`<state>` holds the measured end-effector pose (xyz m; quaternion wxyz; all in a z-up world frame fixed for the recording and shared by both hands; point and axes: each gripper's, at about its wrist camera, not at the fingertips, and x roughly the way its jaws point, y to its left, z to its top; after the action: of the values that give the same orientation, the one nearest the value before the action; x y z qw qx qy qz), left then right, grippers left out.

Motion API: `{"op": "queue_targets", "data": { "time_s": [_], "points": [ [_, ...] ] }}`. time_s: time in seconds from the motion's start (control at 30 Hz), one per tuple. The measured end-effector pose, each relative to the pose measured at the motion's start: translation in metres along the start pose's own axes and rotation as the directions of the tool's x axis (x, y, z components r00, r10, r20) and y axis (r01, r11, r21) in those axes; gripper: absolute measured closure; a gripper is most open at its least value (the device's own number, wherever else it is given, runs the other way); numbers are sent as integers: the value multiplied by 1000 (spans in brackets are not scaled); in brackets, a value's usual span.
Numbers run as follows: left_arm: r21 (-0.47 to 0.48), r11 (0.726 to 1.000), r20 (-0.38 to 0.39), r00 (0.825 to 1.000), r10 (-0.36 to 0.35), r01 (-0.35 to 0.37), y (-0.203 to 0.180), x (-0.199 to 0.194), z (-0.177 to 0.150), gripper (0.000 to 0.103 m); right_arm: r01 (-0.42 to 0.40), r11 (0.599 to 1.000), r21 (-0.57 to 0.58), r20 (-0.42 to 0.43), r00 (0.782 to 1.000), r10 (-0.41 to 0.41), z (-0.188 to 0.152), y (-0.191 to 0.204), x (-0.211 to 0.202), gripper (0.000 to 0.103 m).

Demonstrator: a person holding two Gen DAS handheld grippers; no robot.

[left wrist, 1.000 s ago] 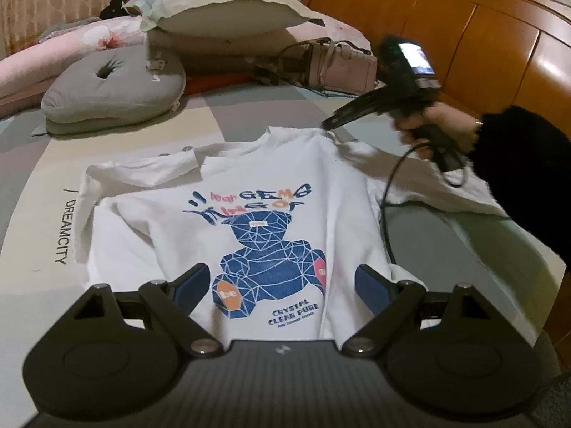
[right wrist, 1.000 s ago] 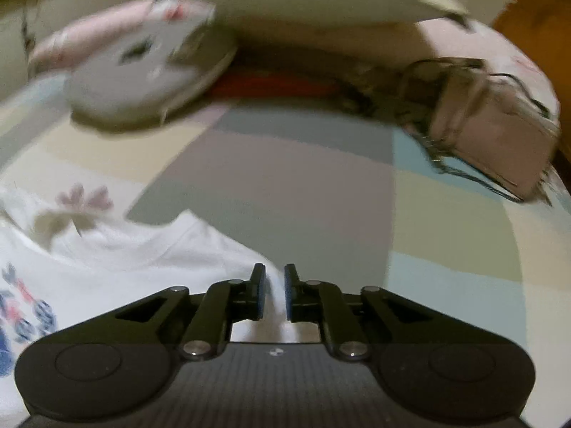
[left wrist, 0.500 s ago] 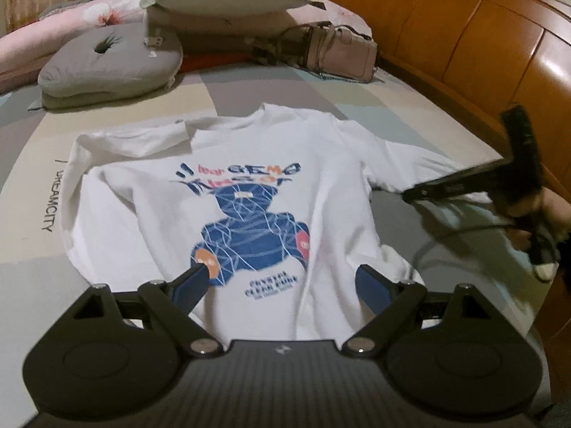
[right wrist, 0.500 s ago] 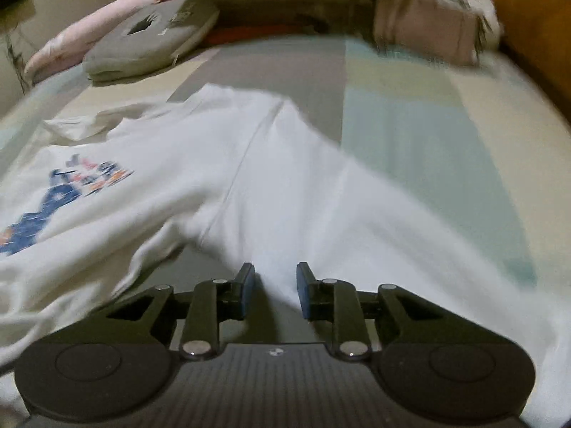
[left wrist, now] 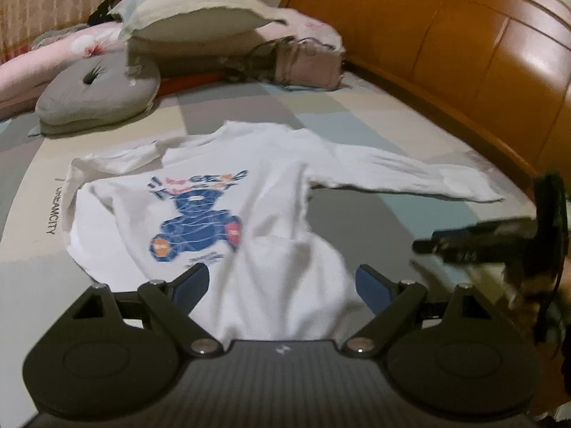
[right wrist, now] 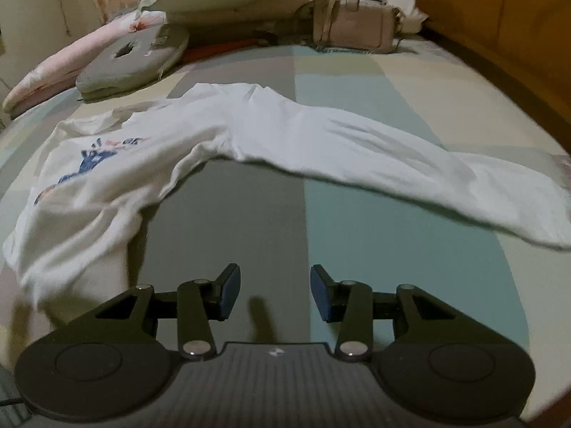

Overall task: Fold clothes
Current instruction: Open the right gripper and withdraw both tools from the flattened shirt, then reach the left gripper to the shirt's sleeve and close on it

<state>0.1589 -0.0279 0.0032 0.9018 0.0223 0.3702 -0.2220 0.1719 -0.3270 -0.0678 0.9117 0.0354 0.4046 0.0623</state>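
Since the earlier frames the right gripper has swung away from the collar end of the white long-sleeved cotton shirt with a blue bear print and out past the hem, and the shirt's right sleeve now lies stretched out flat toward the orange wooden headboard; the left gripper has drifted a little, so the shirt sits slightly differently in its view.

Both grippers are released: the left one's jaws stand wide with only the hem of the shirt seen beyond them, nothing pressed between the pads; the right one's jaws are opening, with bare bed sheet between them and no cloth.

The shirt lies face up on the patchwork bed sheet, collar toward the grey cushion and the pale pink handbag; its far sleeve is bunched under the shoulder while the near one lies straight.

Risks, as I judge them: the body near the hem is rumpled and slightly lifted, so a fold started now would probably trap creases; the bunched far sleeve could end up as a lump inside the fold; a pinch taken low could catch the soft bed sheet with the cloth and drag both; thin cotton may slip from a shallow grip, and the fast, blurred motion makes a mistimed closing likely.
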Motion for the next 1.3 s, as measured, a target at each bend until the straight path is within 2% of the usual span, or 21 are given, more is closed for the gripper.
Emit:
{"op": "queue_targets", "data": {
  "time_s": [0.07, 0.13, 0.27, 0.33, 0.37, 0.47, 0.57, 0.73, 0.83, 1.07, 1.17, 1.3],
  "points": [
    [14, 1000, 12, 1000, 1, -1, -12, -8, -2, 14, -16, 999, 39, 30, 999, 15, -11, -1, -19, 49],
    [26, 1000, 26, 1000, -4, 3, -23, -14, -4, 14, -32, 997, 77, 60, 998, 28, -19, -3, -36, 34],
    [6, 1000, 35, 999, -4, 4, -37, -19, -8, 14, -32, 994, 105, 102, 995, 21, -25, -4, -64, 30],
    [-19, 1000, 35, 999, 5, -4, -40, -24, -11, 14, -35, 992, 120, 123, 992, 20, -28, -2, -80, 22],
    [-28, 1000, 39, 999, 2, -1, -42, -28, -12, 14, -40, 991, 125, 133, 991, 23, -30, 0, -87, 20],
    [-6, 1000, 71, 997, -27, 28, -50, -43, -17, 14, -73, 989, 130, 167, 985, 51, -34, 8, -103, 16],
    [10, 1000, 96, 995, -27, 26, -53, -55, -20, 14, -81, 989, 125, 172, 983, 58, -34, 20, -112, 14],
    [-32, 999, 98, 995, -1, 4, -41, -64, -31, 14, -65, 996, 67, 173, 983, 52, -30, 41, -112, 7],
    [-76, 997, 82, 996, 15, -9, -30, -64, -35, 14, -69, 997, 43, 153, 986, 62, -28, 46, -104, 7],
    [-96, 995, 40, 999, 22, -18, -11, -64, -28, 14, -126, 990, 71, 132, 984, 116, -26, 44, -87, 6],
    [-113, 993, 17, 999, 33, -31, 9, -60, -18, 14, -138, 987, 86, 117, 985, 128, -29, 41, -80, 5],
    [-128, 988, -6, 996, 88, -88, 48, -51, -7, 14, -129, 985, 119, 84, 989, 119, -32, 35, -65, 4]
  ]
}}
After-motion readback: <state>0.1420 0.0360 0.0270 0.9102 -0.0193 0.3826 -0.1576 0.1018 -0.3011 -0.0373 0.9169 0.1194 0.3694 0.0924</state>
